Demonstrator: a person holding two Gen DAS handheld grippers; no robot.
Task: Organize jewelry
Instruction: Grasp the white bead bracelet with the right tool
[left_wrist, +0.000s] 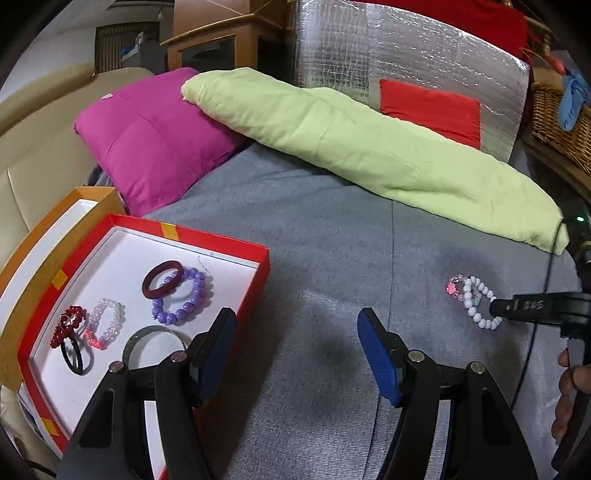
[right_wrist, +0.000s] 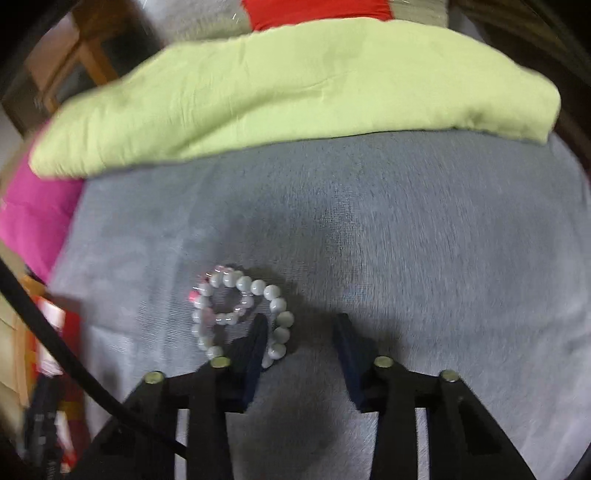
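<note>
- Right hand-held gripper (right_wrist: 300, 334) is down low over the grey bed cover (right_wrist: 406, 240), jaws partly parted and gripping nothing; its left finger sits inside the loop of the white bead bracelet (right_wrist: 275, 314), and the right finger stands clear on bare fabric.
- Tangled with that white one is a smaller clear-and-pink bead bracelet (right_wrist: 221, 306), the two overlapping on the cover.
- From the left wrist view, those two are the only pieces lying outside the box.
- Left hand-held gripper (left_wrist: 297, 334) hangs released, nothing between its blue pads, at the near right edge of the red box (left_wrist: 221, 236).
- Inside the box: a dark red bangle (left_wrist: 162, 283) overlapping a purple bead bracelet (left_wrist: 184, 301), a red bead bracelet (left_wrist: 68, 325), a pale pink bead bracelet (left_wrist: 105, 323), a black ring (left_wrist: 75, 356) and a metal bangle (left_wrist: 153, 341).
- My read: most of the sorting is done, six pieces boxed, two to go.
- Next up looks like lifting the white bracelet, and the pink one may snag and ride along.
</note>
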